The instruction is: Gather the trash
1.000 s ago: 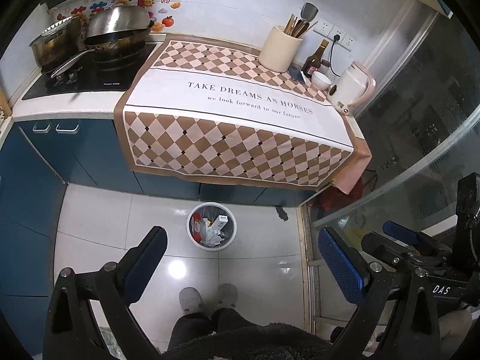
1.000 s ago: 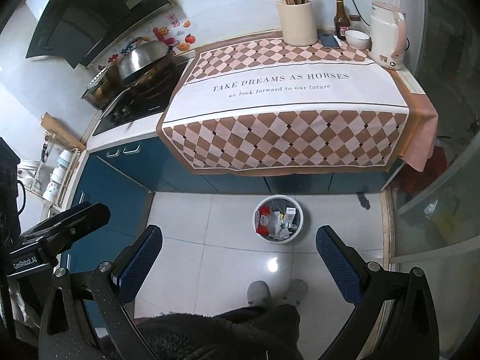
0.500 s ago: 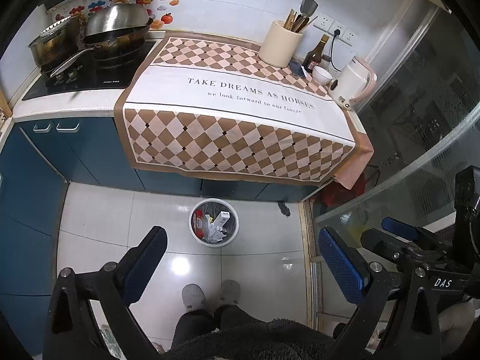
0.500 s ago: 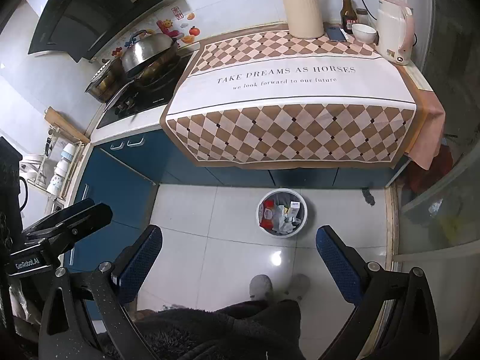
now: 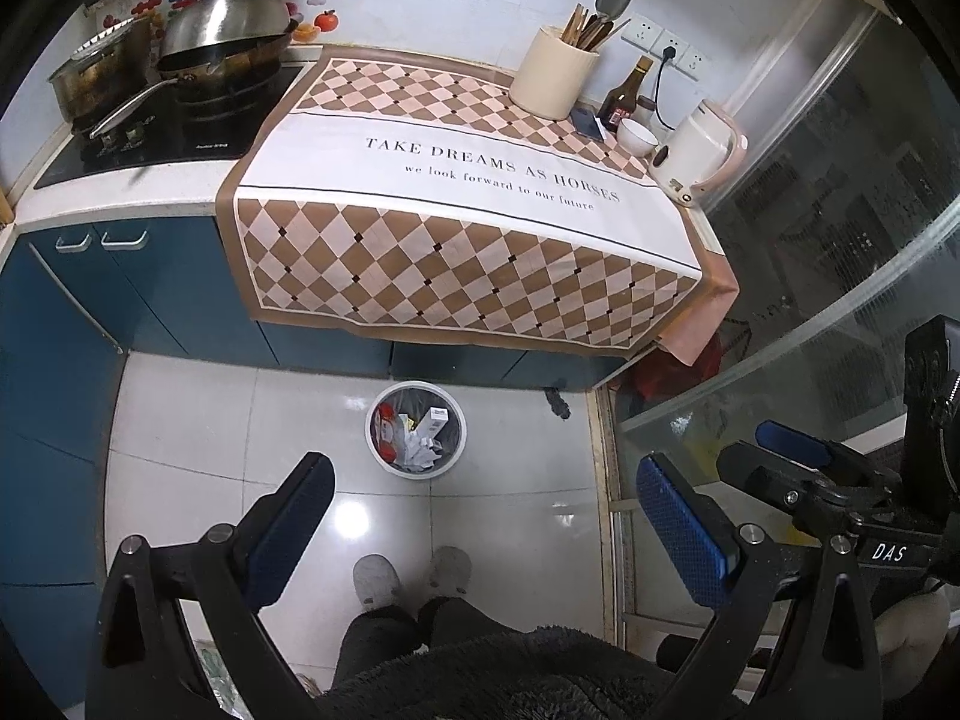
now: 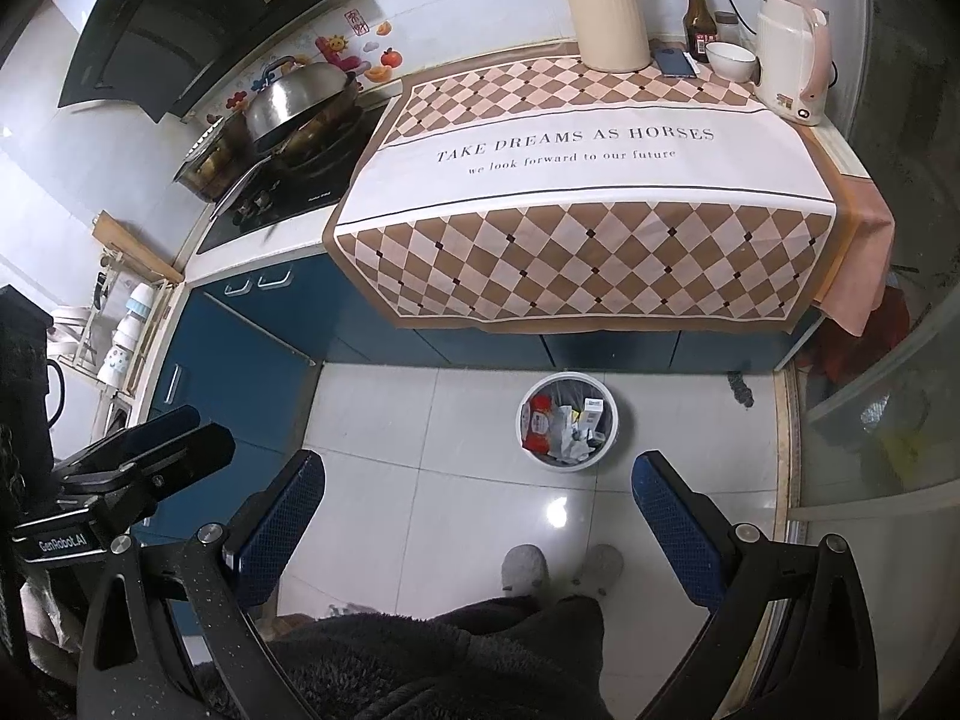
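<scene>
Blue cupboard doors [image 5: 72, 312] run along the left side, and above them a black stove [image 5: 180, 132] holds a shiny pan [image 5: 228, 30] and a pot [image 5: 96, 78]. Next to the stove, a brown and pink checked cloth [image 5: 468, 222] covers the tabletop [image 5: 120, 192] and hangs over its front edge. No trash shows on the cloth. At its far end stand a cream cup of spoons and chopsticks [image 5: 555, 81], a dark bottle [image 5: 624, 93], a small white bowl [image 5: 637, 137] and a white and pink kettle [image 5: 699, 153]. Down on the white floor [image 5: 192, 420], just in front of the cupboards, sits a round white trash bin [image 5: 416, 432]. It already holds papers, a small box and a red wrapper. The left tool [image 5: 480, 534] is high above the floor, spread wide with nothing in it. The right tool [image 6: 477, 531] is the same, wide apart and holding nothing. The person's grey slippers [image 6: 558, 567] stand just behind the bin. One small dark thing [image 5: 558, 403] lies on the floor to the right of the bin, by the glass door [image 5: 840, 240], but it is too small to tell if it is trash. It looks like the collecting is nearly or fully done. The next move would be to look around for anything left, and if that dark thing is trash, to bend low and pinch it gently.
</scene>
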